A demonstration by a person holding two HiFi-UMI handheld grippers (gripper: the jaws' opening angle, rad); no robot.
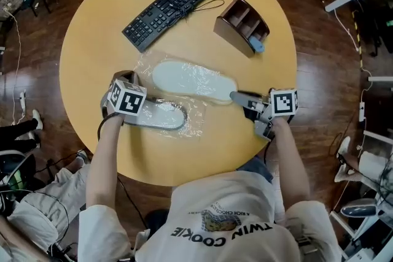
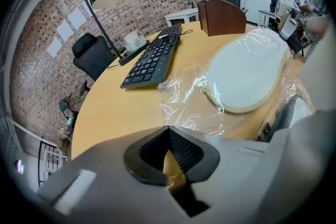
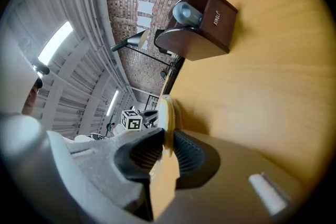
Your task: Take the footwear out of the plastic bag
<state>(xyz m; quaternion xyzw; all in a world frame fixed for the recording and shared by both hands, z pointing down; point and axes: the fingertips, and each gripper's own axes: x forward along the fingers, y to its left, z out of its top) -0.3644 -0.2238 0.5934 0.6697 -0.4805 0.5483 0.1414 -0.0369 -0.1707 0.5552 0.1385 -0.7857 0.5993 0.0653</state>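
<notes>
My right gripper point(image 3: 164, 136) is pinching the thin right-hand end of the white slipper point(image 1: 193, 81), with the pale edge standing upright between the pads. The slipper lies flat on the table point(image 1: 184, 153), mostly under the clear film of the plastic bag point(image 1: 198, 124). Its long axis runs across me from left to right, dipping slightly toward my right hand. That line decides the next move. I judge the pull should go straight out to my right along the slipper's length, not up or toward me, so the film slides off instead of bunching.

My left gripper point(image 1: 125, 105) is at the opposite end, angled steeply down onto the bag's left edge beside a second slipper point(image 1: 157, 115). Its jaws are pressed together at the tips. I can't make out whether any clear film is caught between them. If it is anchoring the bag, the two hands should simply draw apart.
</notes>
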